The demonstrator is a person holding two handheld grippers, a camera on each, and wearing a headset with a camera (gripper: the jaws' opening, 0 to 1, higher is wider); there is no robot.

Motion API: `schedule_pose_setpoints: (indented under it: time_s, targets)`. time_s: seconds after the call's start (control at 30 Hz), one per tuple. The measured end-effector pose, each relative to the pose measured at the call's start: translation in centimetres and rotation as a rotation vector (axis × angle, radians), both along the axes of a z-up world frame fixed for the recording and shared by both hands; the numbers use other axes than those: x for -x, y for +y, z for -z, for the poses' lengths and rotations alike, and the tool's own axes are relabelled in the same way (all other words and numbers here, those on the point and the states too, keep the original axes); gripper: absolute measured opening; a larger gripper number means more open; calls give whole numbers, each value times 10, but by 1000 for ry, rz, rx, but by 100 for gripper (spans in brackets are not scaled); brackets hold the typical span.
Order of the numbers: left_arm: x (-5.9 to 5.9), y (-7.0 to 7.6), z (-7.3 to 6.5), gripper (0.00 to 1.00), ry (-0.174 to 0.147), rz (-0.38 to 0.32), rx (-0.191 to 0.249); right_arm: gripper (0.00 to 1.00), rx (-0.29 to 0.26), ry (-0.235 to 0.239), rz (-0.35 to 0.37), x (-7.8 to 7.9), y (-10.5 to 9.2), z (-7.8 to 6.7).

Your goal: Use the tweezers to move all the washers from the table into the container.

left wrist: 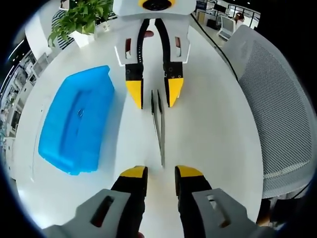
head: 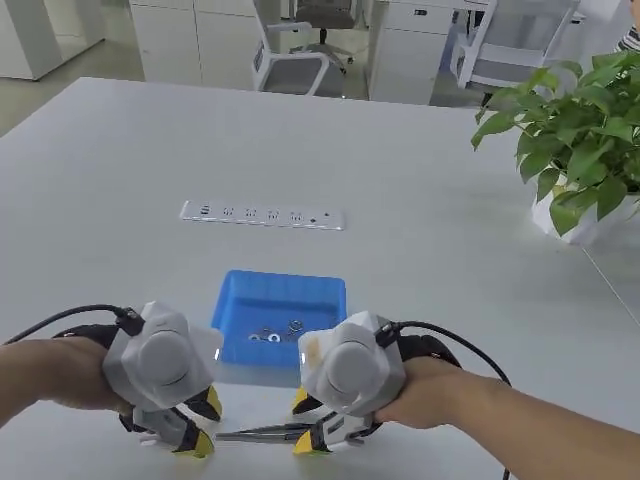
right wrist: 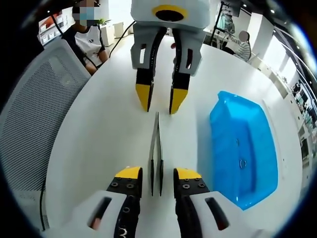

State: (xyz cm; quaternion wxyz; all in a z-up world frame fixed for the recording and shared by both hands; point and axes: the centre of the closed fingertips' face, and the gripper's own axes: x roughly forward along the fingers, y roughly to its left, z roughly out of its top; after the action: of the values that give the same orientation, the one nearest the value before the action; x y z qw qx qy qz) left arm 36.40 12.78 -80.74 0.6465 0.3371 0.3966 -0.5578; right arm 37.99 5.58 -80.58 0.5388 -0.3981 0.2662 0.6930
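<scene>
Head view: tweezers (head: 262, 432) flat on the table (head: 400, 150) between your grippers

The tweezers lie with your left hand-held gripper (head: 203, 424) at one end and your right hand-held gripper (head: 303, 423) at the other, the two facing each other. Both have their jaws parted and hold nothing. In the right gripper view, one end of the tweezers lies between the right jaws with a gap on each side. Just beyond sits the blue container (head: 240, 300), with a few washers (head: 280, 331) inside. Farther off are a power strip (head: 262, 215) and a potted plant (head: 575, 130).
</scene>
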Motion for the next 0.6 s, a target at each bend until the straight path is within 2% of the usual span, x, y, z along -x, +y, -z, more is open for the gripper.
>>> schedule_pose_setpoints:
  time_s: [0.2,0.37,0.4,0.43,0.5,0.57,0.6]
  targets:
    - [3,3,-10,33,3,-63,52,31,-33,1,74,-6,-10,-9]
    - [-2,8,-25,42,-17,-141,108,36,-83,10,156,-14,-16,-24]
    - [-5,8,-30,44,-32,-172,138,37,-95,10,180,-16,-18,-27]
    - [-6,9,-32,48,-35,-180,145,39,-113,12,211,-20,-19,-33]
    - [-9,10,-43,53,-49,-220,189,41,-137,14,253,-23,-24,-41]
    - [-13,13,-54,58,-72,-269,233,44,-166,7,273,-27,-27,-48]
    - [-15,11,-65,60,-77,-321,290,45,-199,15,317,-31,-29,-55]
